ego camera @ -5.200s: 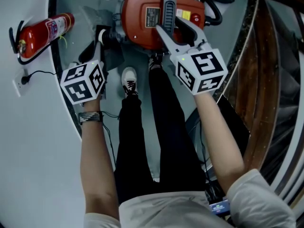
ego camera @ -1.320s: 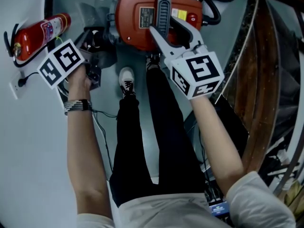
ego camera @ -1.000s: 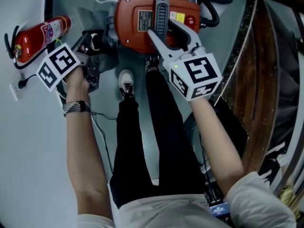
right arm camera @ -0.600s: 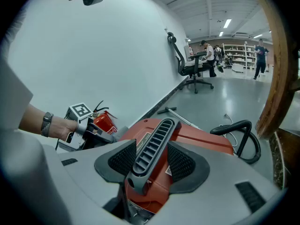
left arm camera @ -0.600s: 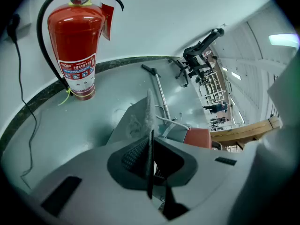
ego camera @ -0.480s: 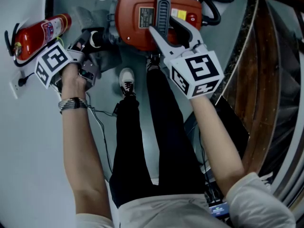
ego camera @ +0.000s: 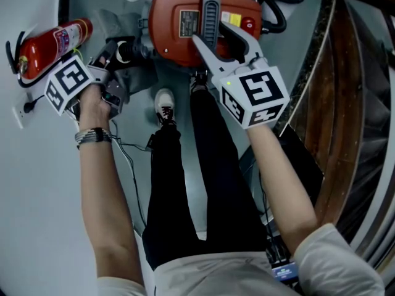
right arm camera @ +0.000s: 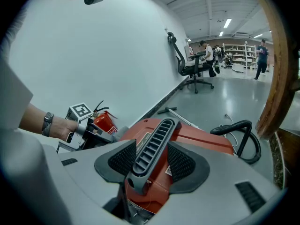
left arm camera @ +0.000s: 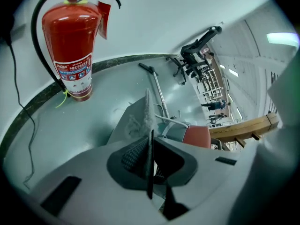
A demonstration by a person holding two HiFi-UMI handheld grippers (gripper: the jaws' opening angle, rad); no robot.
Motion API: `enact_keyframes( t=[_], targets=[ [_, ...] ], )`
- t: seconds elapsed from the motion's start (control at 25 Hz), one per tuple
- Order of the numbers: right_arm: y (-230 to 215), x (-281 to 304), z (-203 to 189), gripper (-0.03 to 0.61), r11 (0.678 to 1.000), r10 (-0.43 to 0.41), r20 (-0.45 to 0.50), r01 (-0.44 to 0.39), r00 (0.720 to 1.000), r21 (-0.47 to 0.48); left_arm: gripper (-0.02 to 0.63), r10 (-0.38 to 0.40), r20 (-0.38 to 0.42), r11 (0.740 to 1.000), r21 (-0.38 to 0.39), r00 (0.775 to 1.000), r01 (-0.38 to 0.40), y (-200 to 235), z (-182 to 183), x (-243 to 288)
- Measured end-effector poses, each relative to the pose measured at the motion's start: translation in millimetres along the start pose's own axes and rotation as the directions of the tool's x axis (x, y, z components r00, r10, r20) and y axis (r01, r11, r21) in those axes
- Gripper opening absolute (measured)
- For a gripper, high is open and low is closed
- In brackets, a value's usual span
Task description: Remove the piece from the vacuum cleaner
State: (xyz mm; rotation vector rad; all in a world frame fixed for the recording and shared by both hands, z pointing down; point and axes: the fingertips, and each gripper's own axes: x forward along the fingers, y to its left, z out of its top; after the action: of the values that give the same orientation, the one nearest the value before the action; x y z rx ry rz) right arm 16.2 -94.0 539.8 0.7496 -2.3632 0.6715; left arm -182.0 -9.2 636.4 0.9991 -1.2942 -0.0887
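Glossy grey-green floor (left arm camera: 61,135) met a plain white wall. On it sat the vacuum cleaner (ego camera: 173,42), a rounded red plastic shell. A red cylindrical fire extinguisher (left arm camera: 72,46) stood by the wall. The right gripper (right arm camera: 150,161) was clamped on the cleaner's ribbed black handle (right arm camera: 157,135). The left gripper (left arm camera: 151,163), just beside the cleaner's left side, pinched the piece (left arm camera: 149,116), a thin flat sheet with a fuzzy, dusty edge.
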Motion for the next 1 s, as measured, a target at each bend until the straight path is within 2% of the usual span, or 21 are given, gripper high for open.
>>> enact_keyframes(
  t=[0.16,0.28,0.44,0.6,0.68,0.84,1.0],
  targets=[
    [-0.5,-0.3,-0.2,0.206,1.000,-0.002,0.001,0.002,1.000,0.003,0.055,0.017,-0.001,0.993,0.116,1.000,-0.016,-3.8,-1.1,-1.8],
    [-0.2,-0.6,0.6,0.204,1.000,-0.004,0.005,0.004,1.000,0.003,0.078,-0.001,-0.009,0.979,0.202,1.000,0.003,-6.7,-5.2,-9.8],
    [-0.1,-0.6,0.4,0.204,1.000,-0.009,0.009,0.009,1.000,0.006,0.092,-0.025,-0.065,0.946,0.320,0.998,0.044,-5.0,-25.8,-23.1],
    [-0.3,-0.7,0.5,0.204,1.000,-0.014,0.012,0.014,1.000,0.007,0.095,0.006,-0.097,0.909,0.415,0.995,0.035,-1.3,-41.8,-24.2],
    [0.0,-0.7,0.6,0.204,1.000,-0.014,0.011,0.013,1.000,0.006,0.089,0.035,-0.102,0.881,0.474,0.994,0.018,-1.9,-41.8,-23.8],
    [-0.4,-0.9,0.5,0.204,1.000,-0.014,0.011,0.014,1.000,0.004,0.059,0.118,-0.135,0.791,0.612,0.984,-0.011,-3.6,-43.0,-23.9],
    [0.0,-0.4,0.3,0.204,1.000,-0.009,0.008,0.009,1.000,0.002,0.042,0.161,-0.146,0.756,0.654,0.976,-0.027,-3.1,-41.9,-25.6]
  ],
)
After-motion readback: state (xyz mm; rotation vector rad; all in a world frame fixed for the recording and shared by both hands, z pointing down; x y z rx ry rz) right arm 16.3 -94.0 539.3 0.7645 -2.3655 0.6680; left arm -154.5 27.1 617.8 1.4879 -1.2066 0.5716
